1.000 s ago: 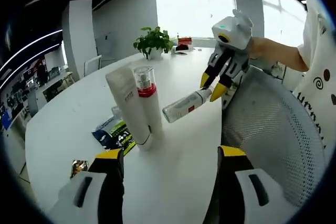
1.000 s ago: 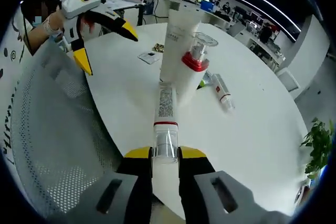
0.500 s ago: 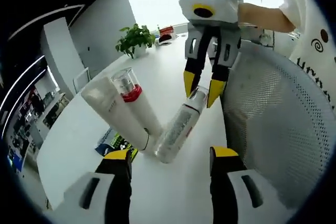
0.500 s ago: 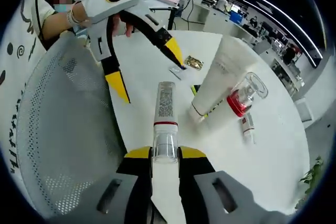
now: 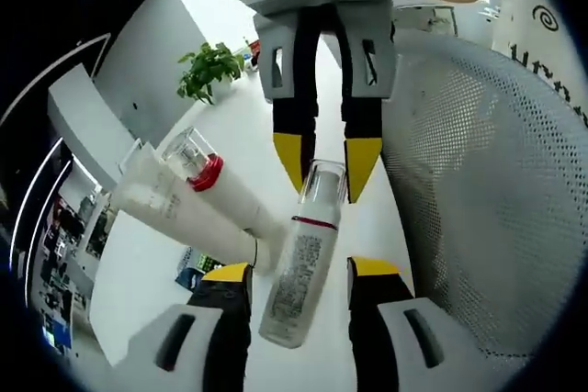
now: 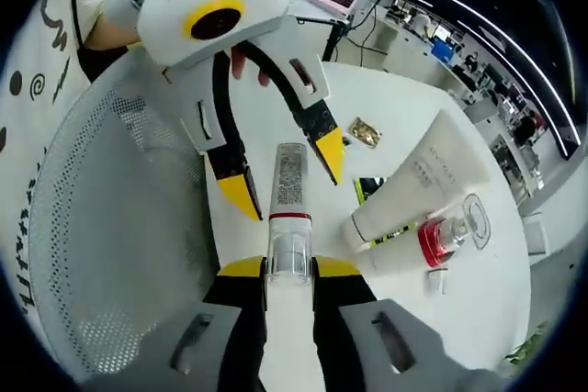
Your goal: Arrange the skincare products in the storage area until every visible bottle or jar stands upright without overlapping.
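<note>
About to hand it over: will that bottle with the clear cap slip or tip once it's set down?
The bottle looks slim and smooth, so it may slide in the right tongs, which hold only its cap end. Tall and narrow, it could tip easily when stood on the table.

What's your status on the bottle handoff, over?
Right gripper shut on clear-capped bottle. Left gripper open, jaws flanking the bottle's far end. White tube and red-collared bottle alongside, tilted in both views.

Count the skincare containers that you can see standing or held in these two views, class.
3: a clear-capped bottle held in the right claw, a white tube, and a red-collared bottle beside the tube. More may be hidden.
</note>
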A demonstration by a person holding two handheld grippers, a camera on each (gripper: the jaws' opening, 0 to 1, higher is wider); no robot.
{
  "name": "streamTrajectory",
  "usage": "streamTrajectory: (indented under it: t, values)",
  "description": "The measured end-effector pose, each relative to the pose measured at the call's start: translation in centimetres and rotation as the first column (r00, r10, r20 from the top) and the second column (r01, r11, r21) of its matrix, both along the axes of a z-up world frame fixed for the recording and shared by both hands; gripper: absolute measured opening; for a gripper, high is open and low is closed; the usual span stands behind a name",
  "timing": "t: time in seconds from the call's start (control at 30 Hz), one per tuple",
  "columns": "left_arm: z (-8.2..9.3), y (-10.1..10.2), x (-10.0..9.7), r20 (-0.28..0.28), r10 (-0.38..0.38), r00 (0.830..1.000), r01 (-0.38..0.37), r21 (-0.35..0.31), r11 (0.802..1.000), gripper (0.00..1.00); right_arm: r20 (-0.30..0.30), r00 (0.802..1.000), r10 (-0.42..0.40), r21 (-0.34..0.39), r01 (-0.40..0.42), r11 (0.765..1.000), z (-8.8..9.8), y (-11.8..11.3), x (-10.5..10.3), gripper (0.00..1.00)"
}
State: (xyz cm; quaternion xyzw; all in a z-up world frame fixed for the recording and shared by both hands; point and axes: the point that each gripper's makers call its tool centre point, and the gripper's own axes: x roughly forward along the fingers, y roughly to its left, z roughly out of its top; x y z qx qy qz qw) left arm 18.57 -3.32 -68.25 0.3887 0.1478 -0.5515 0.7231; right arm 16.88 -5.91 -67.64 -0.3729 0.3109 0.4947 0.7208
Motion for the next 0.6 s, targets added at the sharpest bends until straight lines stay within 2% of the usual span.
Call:
streamTrajectory:
  t: [0.2,0.33,0.43,0.6]
  values:
    - [-0.5,-0.3,0.1,0.012,-0.014,1.0,0.014,0.026,1.0,0.27,0.01,1.0,0.029,0.01,-0.029,1.0,0.4,0.8,0.1,0.17]
    - [-0.7,-0.2,0.6,0.037,-0.015,0.999,0.014,0.046,0.999,0.23,0.028,0.999,0.041,-0.01,-0.04,0.999,0.5,0.7,0.3,0.17]
    - [-0.8,-0.3,0.6,0.026,-0.012,1.0,0.011,0.049,0.999,0.22,0.036,0.998,0.051,-0.026,-0.05,0.998,0.6,0.7,0.4,0.17]
    - [-0.9,-0.3,0.7,0.008,0.001,1.0,-0.001,0.039,0.999,0.2,0.034,0.999,0.02,0.011,-0.021,1.0,1.2,0.7,0.7,0.18]
